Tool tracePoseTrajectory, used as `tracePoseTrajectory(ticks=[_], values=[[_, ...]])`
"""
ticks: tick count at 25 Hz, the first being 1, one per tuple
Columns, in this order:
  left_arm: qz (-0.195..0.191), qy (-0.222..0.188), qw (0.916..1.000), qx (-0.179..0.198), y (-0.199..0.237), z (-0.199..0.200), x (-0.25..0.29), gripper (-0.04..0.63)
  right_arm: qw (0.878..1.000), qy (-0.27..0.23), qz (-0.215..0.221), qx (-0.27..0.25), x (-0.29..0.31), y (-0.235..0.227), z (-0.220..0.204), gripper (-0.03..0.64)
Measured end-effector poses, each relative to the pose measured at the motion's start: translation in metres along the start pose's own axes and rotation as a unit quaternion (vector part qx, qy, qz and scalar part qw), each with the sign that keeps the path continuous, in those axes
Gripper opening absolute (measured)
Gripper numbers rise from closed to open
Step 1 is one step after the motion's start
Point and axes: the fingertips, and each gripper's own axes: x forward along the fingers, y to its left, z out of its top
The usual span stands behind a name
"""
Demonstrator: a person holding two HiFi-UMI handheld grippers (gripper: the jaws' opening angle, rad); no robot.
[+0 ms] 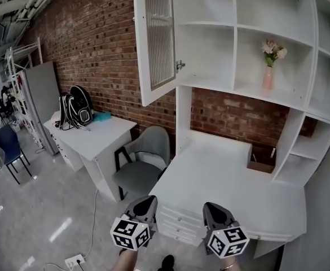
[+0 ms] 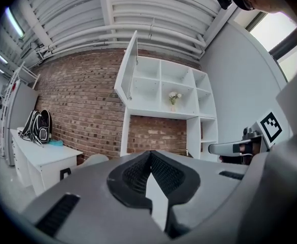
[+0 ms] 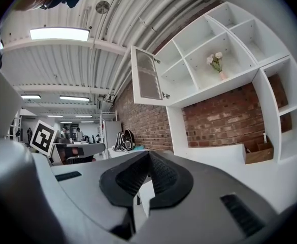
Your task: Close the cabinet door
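Note:
A white wall cabinet (image 1: 249, 44) hangs over a white desk (image 1: 232, 179). Its glass-panelled door (image 1: 156, 38) stands swung open to the left; the same door (image 2: 127, 70) shows in the left gripper view and, as door (image 3: 145, 78), in the right gripper view. My left gripper (image 1: 144, 206) and right gripper (image 1: 217, 212) sit low at the desk's near edge, far below the door. Both are shut with nothing between the jaws. Left gripper (image 2: 149, 159) and right gripper (image 3: 148, 161) point level toward the cabinet.
A pink vase of flowers (image 1: 269, 72) stands on a cabinet shelf. A grey chair (image 1: 145, 160) sits left of the desk, beside a second white desk (image 1: 94, 137) carrying a backpack (image 1: 74, 109). A small wooden box (image 1: 260, 164) rests at the desk's back.

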Motion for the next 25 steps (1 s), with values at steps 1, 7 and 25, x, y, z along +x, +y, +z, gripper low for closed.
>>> tracePoseTrajectory(ticks=[1, 7, 25], values=[[0.001, -0.002, 1.0, 0.0, 0.008, 0.002, 0.009, 0.009, 1.0, 0.002, -0.001, 0.0, 0.01, -0.004, 0.001, 0.002], [0.009, -0.017, 0.9998, -0.001, 0.061, 0.018, 0.068, 0.011, 1.0, 0.003, -0.003, -0.002, 0.076, -0.025, 0.009, 0.001], [-0.018, -0.118, 0.9912, 0.056, 0.156, 0.148, 0.168, 0.103, 0.999, -0.033, 0.0, -0.036, 0.206, -0.036, 0.074, 0.001]])
